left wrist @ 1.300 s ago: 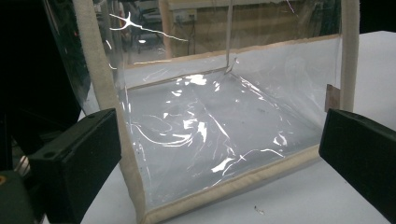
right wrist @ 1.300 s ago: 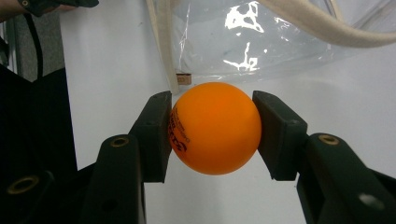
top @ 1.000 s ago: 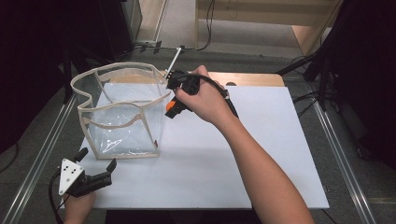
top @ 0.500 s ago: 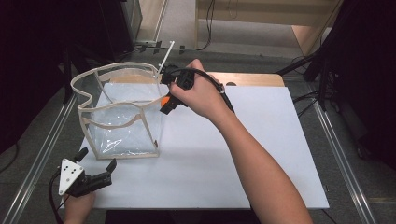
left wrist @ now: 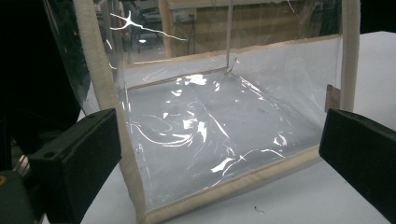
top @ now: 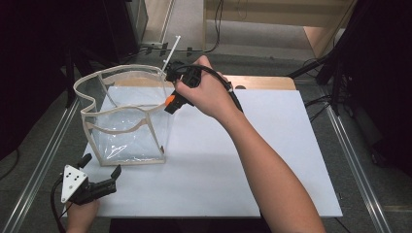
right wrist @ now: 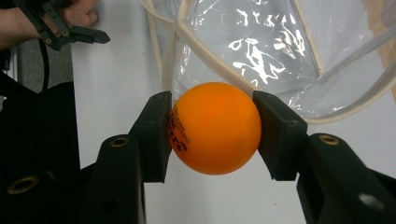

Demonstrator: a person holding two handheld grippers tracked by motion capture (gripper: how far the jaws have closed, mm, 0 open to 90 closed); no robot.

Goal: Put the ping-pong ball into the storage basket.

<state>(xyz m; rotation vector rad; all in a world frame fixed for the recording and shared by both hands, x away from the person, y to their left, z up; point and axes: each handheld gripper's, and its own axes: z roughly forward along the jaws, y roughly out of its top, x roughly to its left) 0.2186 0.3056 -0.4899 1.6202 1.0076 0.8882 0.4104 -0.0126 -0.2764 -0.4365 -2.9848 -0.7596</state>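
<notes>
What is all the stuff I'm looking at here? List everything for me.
Orange ball: one, orange with small dark print, clamped between the right gripper's jaws beside the bag's rim.
Clear plastic bag with beige fabric edging: one, transparent, standing open on the left part of the table.
White table top: one, white, under the bag.
Wooden board: one, light brown, along the table's far edge.
Left gripper: one, black, jaws open, near the table's front left corner, facing the bag.
Right gripper: one, black, shut on the ball.
</notes>
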